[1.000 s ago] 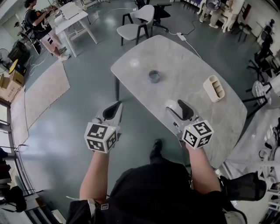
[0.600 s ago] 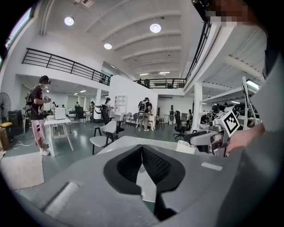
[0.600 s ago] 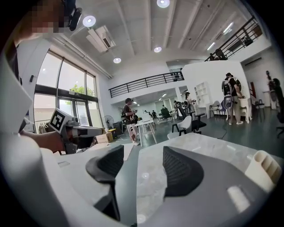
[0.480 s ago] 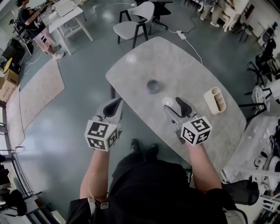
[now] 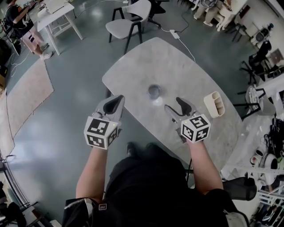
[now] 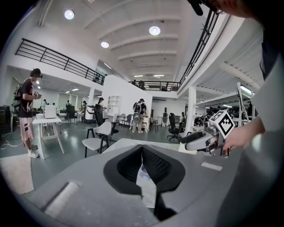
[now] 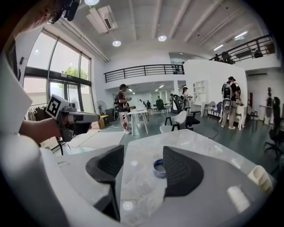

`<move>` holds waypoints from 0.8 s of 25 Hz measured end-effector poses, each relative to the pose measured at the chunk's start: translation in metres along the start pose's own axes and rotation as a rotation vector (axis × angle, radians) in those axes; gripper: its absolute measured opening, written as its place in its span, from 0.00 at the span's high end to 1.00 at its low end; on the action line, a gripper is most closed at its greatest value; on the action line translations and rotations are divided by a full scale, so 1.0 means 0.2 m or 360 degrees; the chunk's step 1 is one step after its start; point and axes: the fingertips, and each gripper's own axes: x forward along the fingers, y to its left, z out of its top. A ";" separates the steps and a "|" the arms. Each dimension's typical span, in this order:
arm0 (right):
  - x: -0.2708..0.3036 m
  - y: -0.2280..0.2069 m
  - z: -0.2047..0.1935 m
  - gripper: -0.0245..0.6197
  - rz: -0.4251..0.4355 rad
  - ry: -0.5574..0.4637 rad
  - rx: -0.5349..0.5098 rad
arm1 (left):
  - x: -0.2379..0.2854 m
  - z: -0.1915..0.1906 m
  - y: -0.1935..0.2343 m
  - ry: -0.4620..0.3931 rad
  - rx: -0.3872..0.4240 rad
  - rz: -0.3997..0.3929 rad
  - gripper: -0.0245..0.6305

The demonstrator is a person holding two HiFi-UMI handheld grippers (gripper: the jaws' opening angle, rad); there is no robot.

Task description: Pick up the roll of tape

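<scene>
The roll of tape (image 5: 154, 91), a small blue-grey ring, lies flat near the middle of the pale oval table (image 5: 177, 66). My right gripper (image 5: 175, 104) is open over the table's near edge, short of the roll and to its right. In the right gripper view the roll of tape (image 7: 159, 168) shows between the open jaws of the right gripper (image 7: 141, 155), some way ahead. My left gripper (image 5: 116, 101) hovers at the table's left edge with its jaws together. In the left gripper view, the left gripper (image 6: 142, 148) hides most of the table.
A beige compartmented holder (image 5: 215, 104) stands on the table's right side, also in the right gripper view as the holder (image 7: 259, 175). A white chair (image 5: 122, 24) sits beyond the table's far end. A white desk (image 5: 55, 11) and a person stand far left.
The person has stepped closer to the table. Both grippers have moved forward, nearer the roll of tape. The jaws look unchanged.
</scene>
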 end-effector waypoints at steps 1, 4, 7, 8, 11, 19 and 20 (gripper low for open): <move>0.03 -0.01 -0.01 0.55 -0.0003 0.0027 -0.0017 | 0.01 -0.01 0.03 0.0002 -0.0013 -0.0001 0.95; 0.11 -0.05 -0.04 0.55 0.0004 0.0098 -0.0055 | 0.07 -0.06 0.08 0.0009 -0.0048 -0.0005 0.95; 0.20 -0.10 -0.06 0.55 0.0019 0.0152 -0.0093 | 0.14 -0.12 0.12 0.0046 -0.0079 -0.0008 0.95; 0.24 -0.11 -0.05 0.55 0.0028 0.0168 -0.0111 | 0.17 -0.14 0.14 0.0059 -0.0090 -0.0006 0.95; 0.35 -0.14 -0.05 0.55 0.0064 0.0221 -0.0176 | 0.24 -0.17 0.19 0.0091 -0.0115 0.0003 0.95; 0.64 -0.25 -0.17 0.55 0.0191 0.0419 -0.0342 | 0.39 -0.20 0.28 0.0143 -0.0137 0.0036 0.95; 0.68 -0.26 -0.19 0.55 0.0207 0.0442 -0.0350 | 0.41 -0.21 0.30 0.0146 -0.0140 0.0041 0.95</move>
